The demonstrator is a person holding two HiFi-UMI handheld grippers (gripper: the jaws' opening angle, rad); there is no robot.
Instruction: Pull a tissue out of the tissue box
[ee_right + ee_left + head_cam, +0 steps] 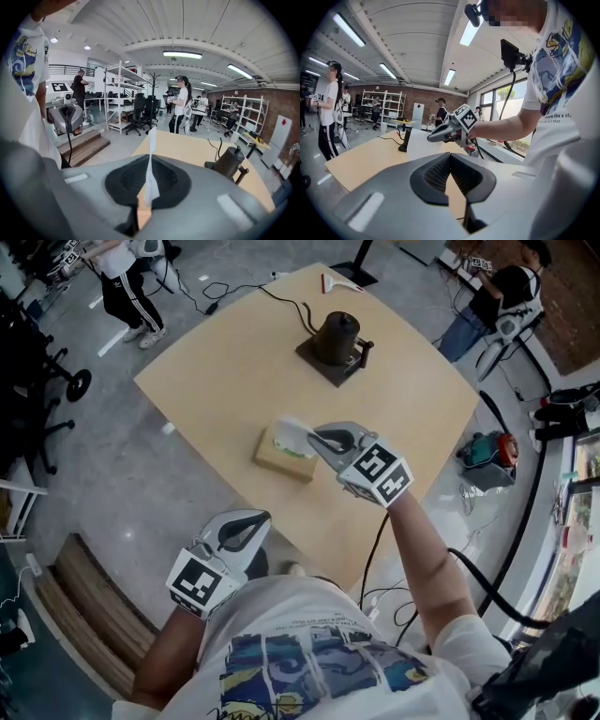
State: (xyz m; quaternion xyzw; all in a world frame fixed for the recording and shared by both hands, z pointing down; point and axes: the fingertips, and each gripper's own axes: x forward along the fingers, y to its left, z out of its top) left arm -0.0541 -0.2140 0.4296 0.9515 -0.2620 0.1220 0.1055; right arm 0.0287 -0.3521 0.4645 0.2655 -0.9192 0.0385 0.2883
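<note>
A tan tissue box (279, 457) with a green top sits near the middle of the light wooden table (412, 399). A white tissue (293, 434) stands up out of its slot. My right gripper (315, 439) is shut on that tissue above the box; in the right gripper view the thin white tissue (150, 176) is pinched between the pads of the right gripper (150, 158). My left gripper (249, 519) hangs at the table's near edge, jaws together and empty. In the left gripper view, beyond the left gripper (450, 156), the right gripper (439, 134) holds the tissue (419, 145).
A dark kettle (337, 335) on a dark base stands at the far side of the table, with a black cable (286, 302) running off it. Office chairs (37, 381) and a wooden step (89, 610) are at the left. People stand at the back.
</note>
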